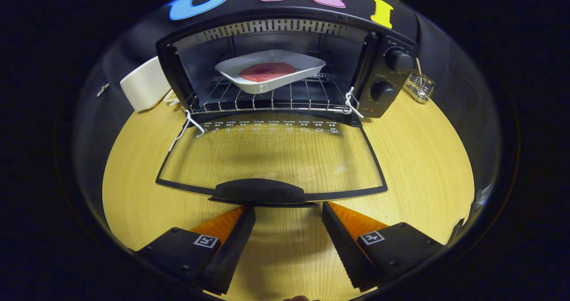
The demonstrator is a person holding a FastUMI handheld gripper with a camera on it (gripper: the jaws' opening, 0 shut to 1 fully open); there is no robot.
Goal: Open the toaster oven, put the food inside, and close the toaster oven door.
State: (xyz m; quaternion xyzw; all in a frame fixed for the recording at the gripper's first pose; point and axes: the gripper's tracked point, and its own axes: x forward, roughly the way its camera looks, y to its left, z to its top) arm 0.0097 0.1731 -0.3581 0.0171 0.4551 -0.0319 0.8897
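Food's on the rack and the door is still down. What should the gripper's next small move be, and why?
Probably ease forward so the open gripper straddles the door handle, then lift. The white dish of food already sits on the rack inside the toaster oven, the glass door lies fully open, and the fingers hold nothing just short of the handle.

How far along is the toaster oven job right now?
Done: the toaster oven is open and the white dish with the reddish food sits on the wire rack inside. In hand: the gripper is open, fingertips just below the handle of the folded-down glass door, holding nothing. Left: lift that door and shut it.
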